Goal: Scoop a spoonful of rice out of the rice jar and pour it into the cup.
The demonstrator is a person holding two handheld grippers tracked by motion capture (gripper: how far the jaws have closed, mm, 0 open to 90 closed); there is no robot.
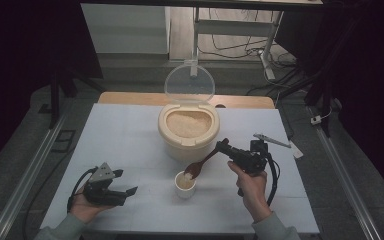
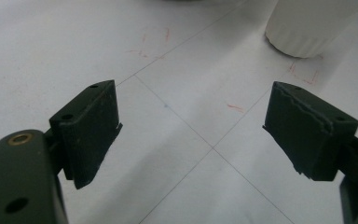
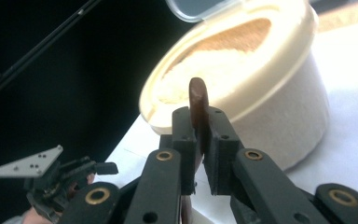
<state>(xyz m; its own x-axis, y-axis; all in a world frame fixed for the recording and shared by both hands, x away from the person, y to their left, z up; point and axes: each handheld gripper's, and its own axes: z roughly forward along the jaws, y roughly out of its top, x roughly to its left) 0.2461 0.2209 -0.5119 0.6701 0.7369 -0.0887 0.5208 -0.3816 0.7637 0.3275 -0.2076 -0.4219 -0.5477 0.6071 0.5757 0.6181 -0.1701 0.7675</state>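
A cream rice container [image 1: 188, 132] with its clear lid [image 1: 189, 82] raised stands at the middle back of the white table [image 1: 130, 135], filled with rice. In front of it is a small white cup [image 1: 185, 185]. My right gripper [image 1: 223, 145] is shut on the handle of a brown wooden spoon [image 1: 200, 164], whose bowl hangs over the cup with rice on it. In the right gripper view the spoon handle [image 3: 198, 114] sits pinched between the jaws, with the container [image 3: 261, 88] behind. My left gripper [image 1: 125, 182] lies open in the hand at the front left; its pads [image 2: 93, 130] hold nothing, and the cup's base [image 2: 307, 28] is ahead.
A thin pen-like tool [image 1: 271, 141] and a small white tag lie near the table's right edge. Cables and a desk frame [image 1: 240, 30] stand on the floor behind. A metal rail [image 1: 25, 175] runs along the left side.
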